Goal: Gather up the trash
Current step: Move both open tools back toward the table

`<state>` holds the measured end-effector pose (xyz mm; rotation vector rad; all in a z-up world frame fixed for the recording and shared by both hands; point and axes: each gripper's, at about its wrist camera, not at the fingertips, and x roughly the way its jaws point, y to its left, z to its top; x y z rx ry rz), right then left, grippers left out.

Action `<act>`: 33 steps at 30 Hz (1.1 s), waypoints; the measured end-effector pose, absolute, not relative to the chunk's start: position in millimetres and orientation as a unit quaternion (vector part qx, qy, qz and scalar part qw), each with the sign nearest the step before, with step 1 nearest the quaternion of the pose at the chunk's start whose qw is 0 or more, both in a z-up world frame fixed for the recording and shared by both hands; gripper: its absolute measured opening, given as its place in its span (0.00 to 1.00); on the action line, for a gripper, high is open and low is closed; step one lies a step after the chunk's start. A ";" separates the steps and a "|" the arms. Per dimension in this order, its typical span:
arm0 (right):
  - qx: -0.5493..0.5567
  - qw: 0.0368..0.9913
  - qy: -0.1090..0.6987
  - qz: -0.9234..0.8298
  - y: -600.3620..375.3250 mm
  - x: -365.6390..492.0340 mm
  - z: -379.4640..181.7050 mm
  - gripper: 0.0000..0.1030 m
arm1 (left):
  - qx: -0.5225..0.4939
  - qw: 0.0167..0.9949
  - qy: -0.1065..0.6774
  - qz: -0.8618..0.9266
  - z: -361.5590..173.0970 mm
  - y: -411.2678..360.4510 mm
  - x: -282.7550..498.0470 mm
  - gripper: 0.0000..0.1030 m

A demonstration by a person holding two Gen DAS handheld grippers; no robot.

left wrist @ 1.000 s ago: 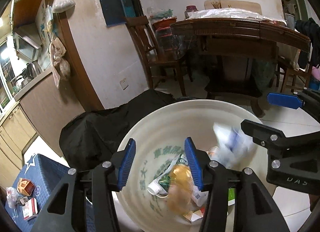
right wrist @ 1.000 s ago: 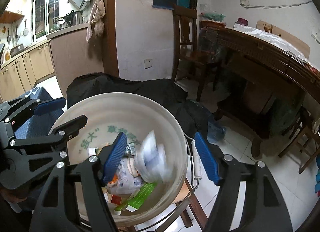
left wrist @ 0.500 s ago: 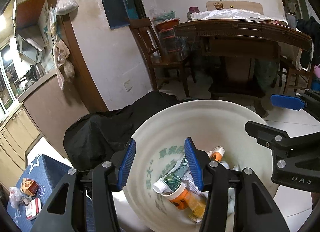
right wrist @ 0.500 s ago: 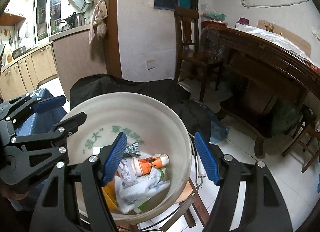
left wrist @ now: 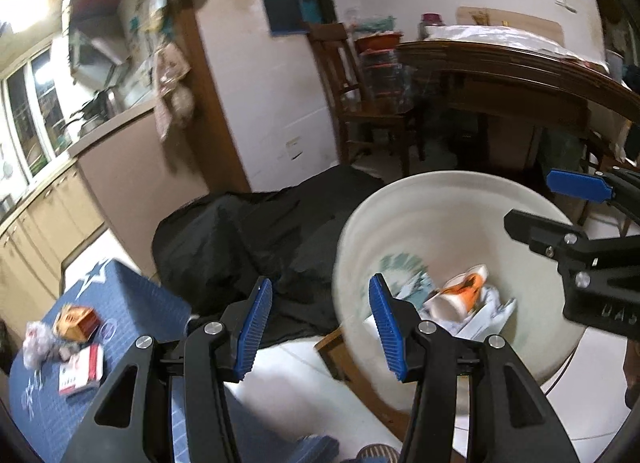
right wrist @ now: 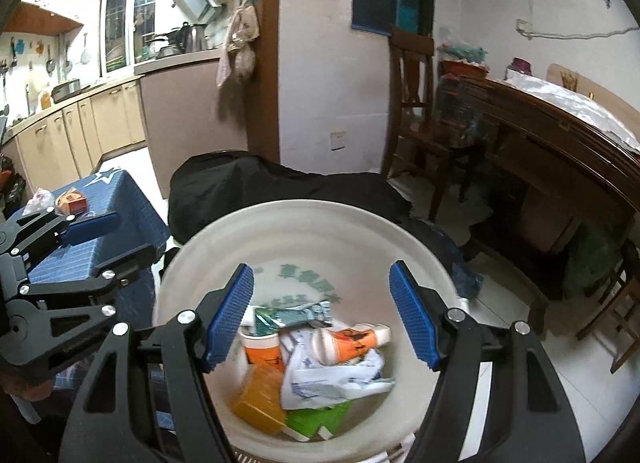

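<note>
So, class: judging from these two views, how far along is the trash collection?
Done: the white bucket already holds trash, including an orange cup and crumpled paper. In hand: nothing; left gripper and right gripper are both open. Left: a small box and wrappers on the blue table.

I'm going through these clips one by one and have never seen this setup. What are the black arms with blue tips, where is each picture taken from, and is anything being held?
No robot here: a person holds a two-finger gripper in each hand, with a fisheye camera on each that looks forward along its fingers. In the left wrist view the left gripper is in front and the right gripper enters from the side. The right wrist view shows the right gripper over a white bucket. Both are open and hold nothing. In the bucket lie an orange tube, a crumpled white wrapper and an orange box. On the blue cloth a small orange carton and a red-and-white packet remain.
</note>
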<state>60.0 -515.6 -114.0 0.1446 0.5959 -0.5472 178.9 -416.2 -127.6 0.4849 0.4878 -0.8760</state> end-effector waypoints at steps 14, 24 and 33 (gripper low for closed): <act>0.019 0.942 0.299 -0.155 -436.3 125.9 -118.5 0.66 | 0.194 0.883 0.272 -0.329 -138.7 -287.0 228.8 0.53; -0.038 0.945 0.323 -0.040 -357.1 208.4 -132.5 0.66 | 0.139 0.908 0.336 -0.210 -157.3 -176.9 298.1 0.54; -0.061 0.936 0.340 0.070 -292.0 273.9 -147.9 0.66 | 0.104 0.915 0.357 -0.159 -163.0 -121.5 330.4 0.54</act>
